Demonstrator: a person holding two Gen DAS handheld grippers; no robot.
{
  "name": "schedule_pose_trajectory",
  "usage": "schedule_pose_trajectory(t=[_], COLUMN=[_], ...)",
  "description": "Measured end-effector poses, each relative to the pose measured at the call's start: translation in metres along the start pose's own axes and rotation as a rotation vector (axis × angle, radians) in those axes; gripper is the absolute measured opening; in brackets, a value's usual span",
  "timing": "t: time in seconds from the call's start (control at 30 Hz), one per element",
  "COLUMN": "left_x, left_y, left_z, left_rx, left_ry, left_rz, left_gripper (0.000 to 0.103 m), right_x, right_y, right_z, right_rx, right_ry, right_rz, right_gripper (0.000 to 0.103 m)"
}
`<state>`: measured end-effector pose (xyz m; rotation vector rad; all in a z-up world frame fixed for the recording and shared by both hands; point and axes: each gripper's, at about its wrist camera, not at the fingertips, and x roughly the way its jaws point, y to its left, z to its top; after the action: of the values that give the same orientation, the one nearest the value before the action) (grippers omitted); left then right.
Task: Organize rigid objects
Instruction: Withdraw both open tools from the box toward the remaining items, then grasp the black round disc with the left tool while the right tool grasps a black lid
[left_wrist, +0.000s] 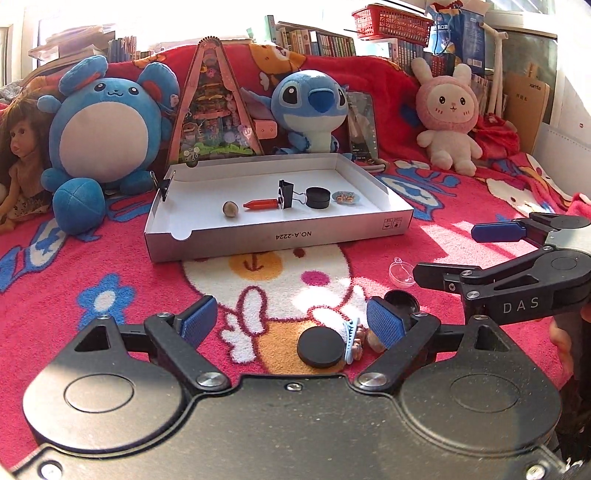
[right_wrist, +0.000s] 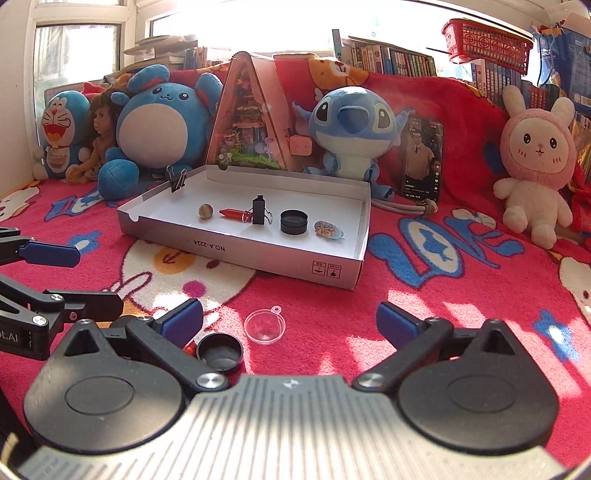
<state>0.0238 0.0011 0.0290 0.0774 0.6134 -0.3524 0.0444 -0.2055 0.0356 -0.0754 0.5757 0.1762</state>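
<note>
Left tool: jaws spread, nothing pinched. Between its blue pads, low in the left wrist view, lie a flat black lid, a small blue-rimmed plate tipped on edge against the lid, and a rounded brown item partly hidden behind the right pad (it cannot be identified).

Right tool: jaws spread wide, nothing pinched. Just ahead of its left pad, at lower centre of the right wrist view, sits an open black jar. Beside it, between the pads but touching neither, is a clear plastic half-shell with a small loop on its rim.

Handling, as judged:
- Lid: light, stiff, smooth. Grip across the edge; a flat disc on the blanket gives little height, so the pads must press into the pile.
- Plate: light, likely brittle. Grip across the rim, gently.
- Jar: light, rigid. Grip across the outside wall.
- Half-shell: very light, thin, slippery, liable to crack or pop out. Grip across the rim with minimal force.

Farther out, at frame centre, a white cardboard box rests on the blanket. It holds a nut, an orange tube, a binder clip, a closed black jar and a second small plate, laid in a row.
</note>
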Motion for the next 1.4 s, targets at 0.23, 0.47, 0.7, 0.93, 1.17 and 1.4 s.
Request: schedule_pose_trajectory(t=[0.23, 0.47, 0.7, 0.93, 1.17, 1.4], left_x=[0.002, 0.008, 0.012, 0.020, 0.028, 0.033], left_y=[-0.002, -0.002, -0.005, -0.011, -0.014, -0.016], left_z=[-0.013, -0.022, -0.024, -0.021, -0.019, -0.018], left_rx=[0.001, 0.006, 0.034, 0.049, 0.035, 0.035], left_ry=[0.054, 0.098, 0.092, 0.072, 0.055, 0.045], left_rz=[-0.025, -0.027, -0.004, 0.016, 0.010, 0.012], left_gripper=[0.070, 0.045, 0.044, 0.043, 0.040, 0.030], right_x=[-0.005, -0.002, 0.002, 0.009, 0.013, 0.017], right_y=[0.007, 0.013, 0.027, 0.031, 0.033, 0.034], right_z=[-0.012, -0.020, -0.026, -0.026, -0.023, -0.023], right_rx=[-0.056, -0.068, -0.108, -0.090, -0.076, -0.063], right_ry=[0.017, 0.056, 0.072, 0.094, 0.085, 0.081], right_rz=[-0.006, 0.031, 0.048, 0.053, 0.061, 0.065], right_gripper=[0.103, 0.090, 0.076, 0.058, 0.058, 0.053])
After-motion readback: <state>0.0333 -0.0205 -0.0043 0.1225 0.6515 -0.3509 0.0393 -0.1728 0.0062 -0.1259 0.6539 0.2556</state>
